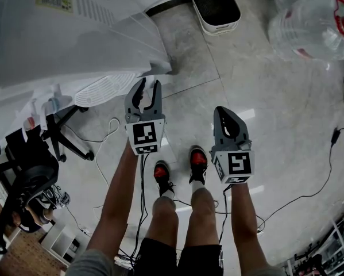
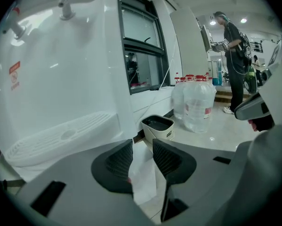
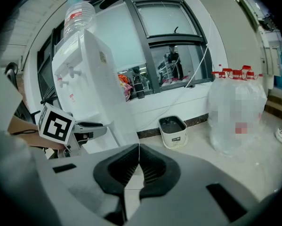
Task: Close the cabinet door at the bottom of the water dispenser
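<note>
The left claw (image 1: pixel 148 87) is about half open and holds nothing. The white cabinet door (image 1: pixel 150 46) is right in front of its tips. The door's thin edge shows in the gap between the two jaws. I cannot tell if a jaw touches it. The door looks swung out from the water dispenser (image 1: pixel 51 39), which stands ahead of this claw and to its left. The right claw (image 1: pixel 223 111) is shut tight and empty. It hangs beside the left claw, a bit further back from the door.

To do this well, I think the left claw should push on the flat side of the door, near its free edge, and not pinch it. A slow, steady push toward the dispenser is best, so the door does not bang or bounce back.

The floor (image 1: pixel 240 73) under the claws is smooth, shiny tile. Ahead of the right claw sits a small bin (image 1: pixel 215 6). Big water bottles (image 1: pixel 312 22) stand to its right. Cables (image 1: pixel 324 180) lie on the floor behind the claws.
</note>
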The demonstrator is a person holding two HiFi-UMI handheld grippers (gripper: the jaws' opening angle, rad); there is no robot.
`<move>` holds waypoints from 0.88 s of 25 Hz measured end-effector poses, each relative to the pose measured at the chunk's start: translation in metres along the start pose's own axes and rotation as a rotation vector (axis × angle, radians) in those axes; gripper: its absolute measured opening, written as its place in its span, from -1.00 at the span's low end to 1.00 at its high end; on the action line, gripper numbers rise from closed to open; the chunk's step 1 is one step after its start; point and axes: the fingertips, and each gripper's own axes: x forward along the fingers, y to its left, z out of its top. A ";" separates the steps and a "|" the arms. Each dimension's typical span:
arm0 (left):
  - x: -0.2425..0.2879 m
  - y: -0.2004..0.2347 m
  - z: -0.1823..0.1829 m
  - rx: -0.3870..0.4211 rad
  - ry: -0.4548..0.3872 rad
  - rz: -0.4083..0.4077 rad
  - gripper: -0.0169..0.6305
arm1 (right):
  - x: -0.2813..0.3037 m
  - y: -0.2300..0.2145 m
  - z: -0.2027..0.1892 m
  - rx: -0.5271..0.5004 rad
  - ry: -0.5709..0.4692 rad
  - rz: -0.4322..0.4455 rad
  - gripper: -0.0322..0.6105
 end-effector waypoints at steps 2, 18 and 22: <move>-0.001 -0.002 -0.001 0.032 0.011 -0.002 -0.48 | 0.000 -0.001 0.001 -0.002 0.000 0.000 -0.84; 0.008 0.002 0.005 -0.006 0.013 0.017 -0.48 | -0.001 -0.007 0.002 -0.006 0.012 -0.007 -0.84; 0.005 0.000 0.002 -0.016 0.035 -0.002 -0.48 | -0.007 -0.005 0.007 -0.012 0.014 -0.008 -0.84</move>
